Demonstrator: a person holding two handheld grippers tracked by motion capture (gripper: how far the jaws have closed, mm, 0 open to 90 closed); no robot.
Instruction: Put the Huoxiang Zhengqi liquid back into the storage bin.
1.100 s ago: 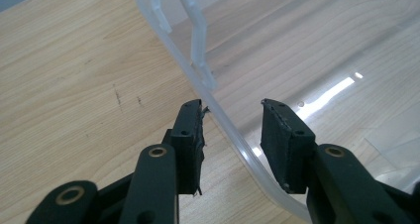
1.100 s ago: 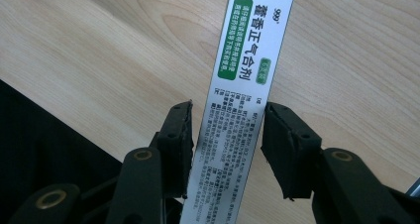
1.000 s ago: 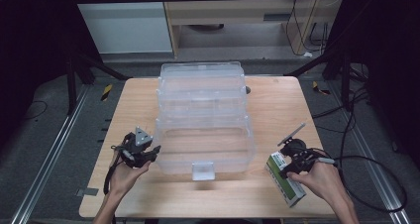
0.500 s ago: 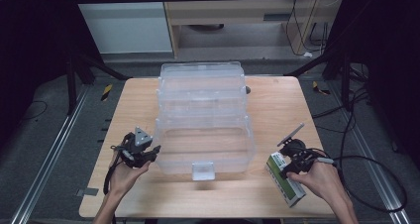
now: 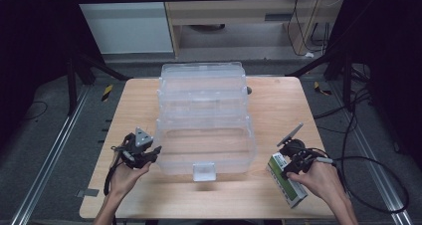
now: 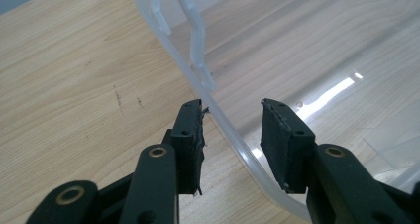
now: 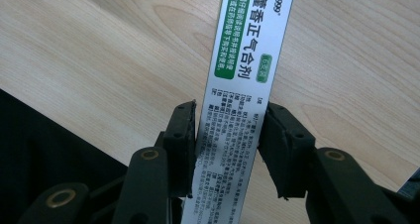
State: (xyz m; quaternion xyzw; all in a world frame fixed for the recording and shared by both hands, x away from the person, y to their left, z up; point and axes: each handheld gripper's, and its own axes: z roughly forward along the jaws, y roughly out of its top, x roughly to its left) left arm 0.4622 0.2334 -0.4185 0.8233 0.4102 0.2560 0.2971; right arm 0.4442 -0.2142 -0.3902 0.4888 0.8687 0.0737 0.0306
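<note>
Right gripper sits at about four o'clock on the desk, its fingers straddling the white and green medicine box. They have just been closing in, and the pads now meet the box's long sides. The box lies flat near the desk's front right corner. Over at eight o'clock, the left gripper has its fingers spread across the rim of the clear plastic bin, one outside, one inside, not pinching. The bin fills the desk's centre.
</note>
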